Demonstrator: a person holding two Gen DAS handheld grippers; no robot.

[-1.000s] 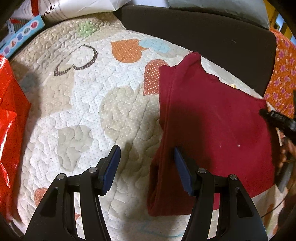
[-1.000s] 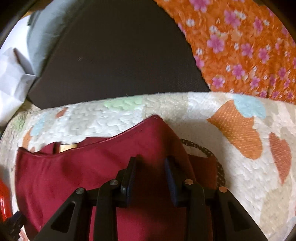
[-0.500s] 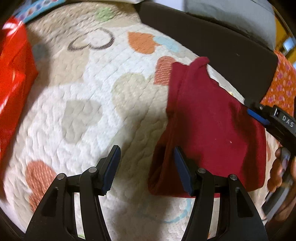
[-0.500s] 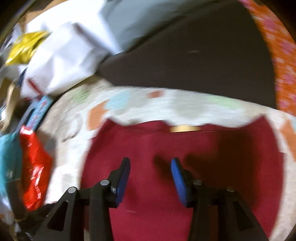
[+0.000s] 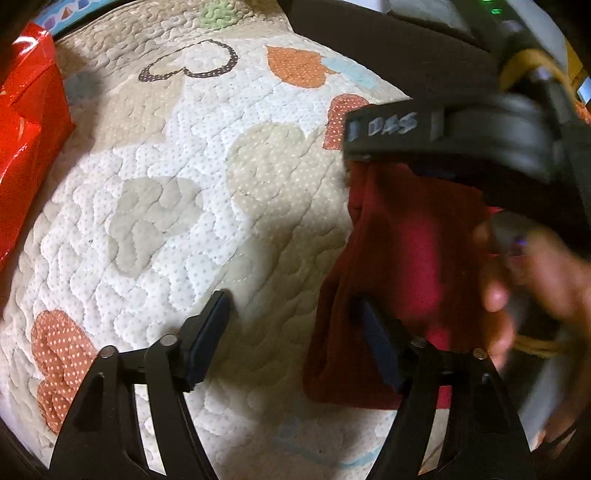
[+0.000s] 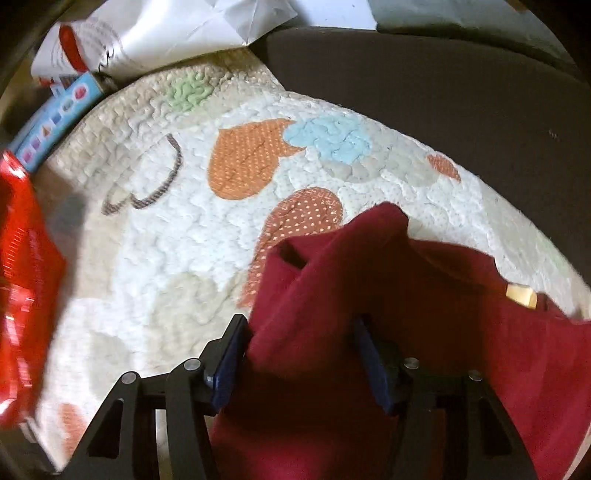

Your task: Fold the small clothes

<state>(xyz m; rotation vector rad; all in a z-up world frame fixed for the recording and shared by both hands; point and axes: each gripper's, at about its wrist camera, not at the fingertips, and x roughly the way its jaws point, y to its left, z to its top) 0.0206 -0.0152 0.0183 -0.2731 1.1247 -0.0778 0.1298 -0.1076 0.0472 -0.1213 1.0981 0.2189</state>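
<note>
A dark red small garment (image 5: 402,258) lies on a quilted heart-patterned cover (image 5: 177,206). In the left wrist view my left gripper (image 5: 295,332) is open, just above the cover, its right finger over the garment's left edge. The right gripper's body and the hand holding it cover the garment's far and right parts. In the right wrist view my right gripper (image 6: 303,354) is open with the garment (image 6: 369,295) bunched between its blue pads (image 6: 229,358). A tan label (image 6: 521,295) shows at the neckline.
A red shiny bag (image 5: 26,140) lies at the left, also in the right wrist view (image 6: 26,280). A dark cushion (image 6: 443,96) borders the far side. White paper (image 6: 173,33) and a blue patterned box (image 6: 55,125) lie at the back left.
The right gripper swung left across the garment and opened wider; red cloth now lies between its pads. It moved into the left view, covering the garment's upper part. The left gripper stayed open.
</note>
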